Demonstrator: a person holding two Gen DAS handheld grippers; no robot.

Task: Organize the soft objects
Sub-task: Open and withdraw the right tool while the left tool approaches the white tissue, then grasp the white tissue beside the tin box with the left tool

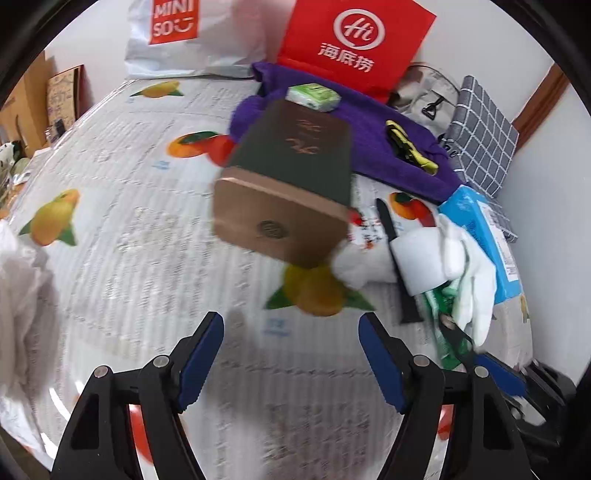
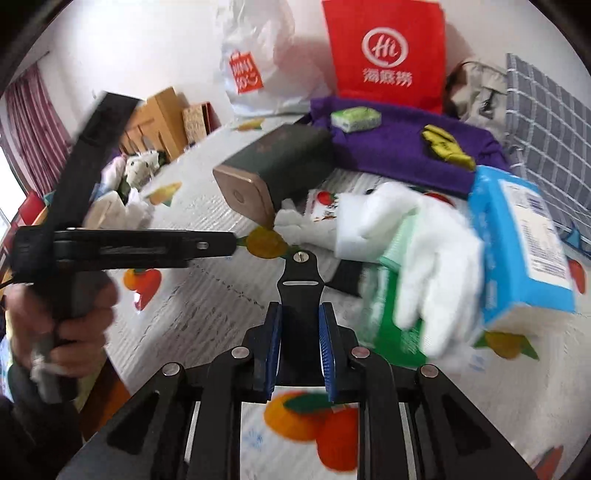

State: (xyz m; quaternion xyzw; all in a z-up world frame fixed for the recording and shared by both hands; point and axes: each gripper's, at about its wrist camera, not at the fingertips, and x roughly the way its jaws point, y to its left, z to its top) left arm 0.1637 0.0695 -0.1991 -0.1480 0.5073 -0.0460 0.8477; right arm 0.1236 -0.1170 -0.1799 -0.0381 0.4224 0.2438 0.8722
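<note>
My left gripper [image 1: 291,332] is open and empty above the fruit-print sheet [image 1: 129,221], short of a dark green box with a copper end [image 1: 284,177]. My right gripper [image 2: 300,325] is shut on a black scissors-like tool [image 2: 300,284]. To its right lie a white glove [image 2: 432,251], a white foam block [image 2: 360,225], a green packet [image 2: 391,306] and a blue tissue box [image 2: 517,236]. A purple towel [image 2: 399,144] at the back carries a green tissue pack [image 2: 354,118] and a yellow item [image 2: 447,147]. The left gripper's body [image 2: 122,243] shows at left.
A red bag [image 1: 351,44] and a white MINISO bag [image 1: 173,33] lean on the back wall. A grey checked cloth [image 1: 480,136] and a grey backpack [image 2: 476,92] lie at the right. White crumpled plastic [image 1: 22,288] is at the left edge. Boxes [image 2: 162,118] stand beyond the bed.
</note>
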